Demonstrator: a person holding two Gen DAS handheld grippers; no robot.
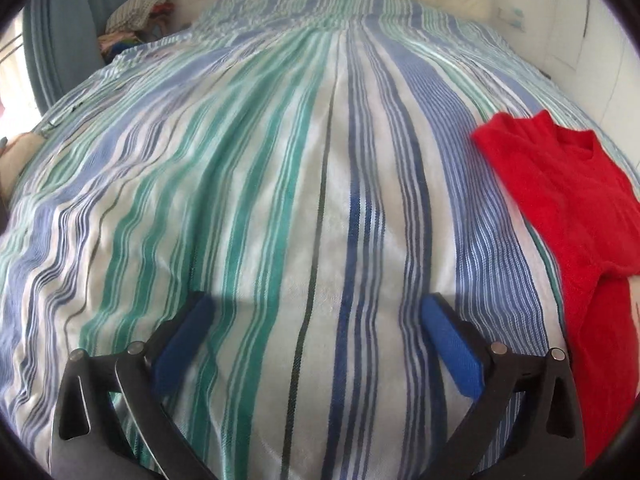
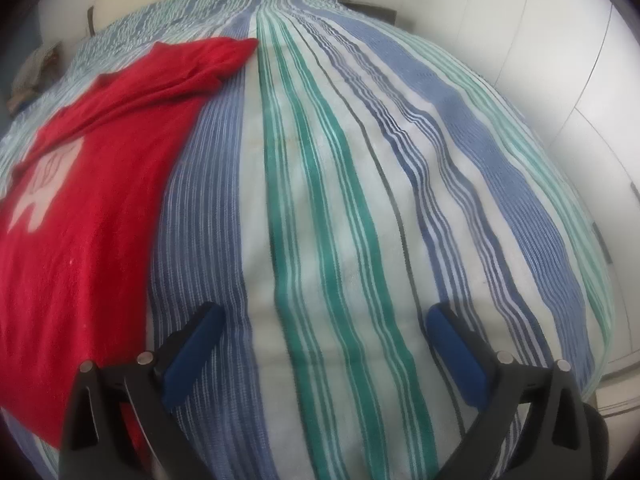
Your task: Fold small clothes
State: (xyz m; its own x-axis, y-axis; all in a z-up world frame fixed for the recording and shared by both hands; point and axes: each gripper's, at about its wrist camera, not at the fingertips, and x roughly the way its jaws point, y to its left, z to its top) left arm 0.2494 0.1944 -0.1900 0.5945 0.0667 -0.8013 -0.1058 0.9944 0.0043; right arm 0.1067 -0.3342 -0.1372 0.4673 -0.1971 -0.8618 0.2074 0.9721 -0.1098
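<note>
Left gripper spread wide over striped bedspread, gripping nothing. Red shirt flat, off to its right, untouched. Right gripper equally wide, empty-handed; same shirt lying just left of its left finger.

Bed: a big bed with a cover in blue, green and white stripes fills most of the view.
Red top: a small red top lies flat on the bed's right side, its neck hole toward the far end.
Left gripper: the left gripper hangs over the near part of the bed, well apart from the red top.
Fingers: the two blue fingers are spread wide with nothing between them.
Far left corner: a pile of clothes sits past the bed, by a blue curtain.
</note>
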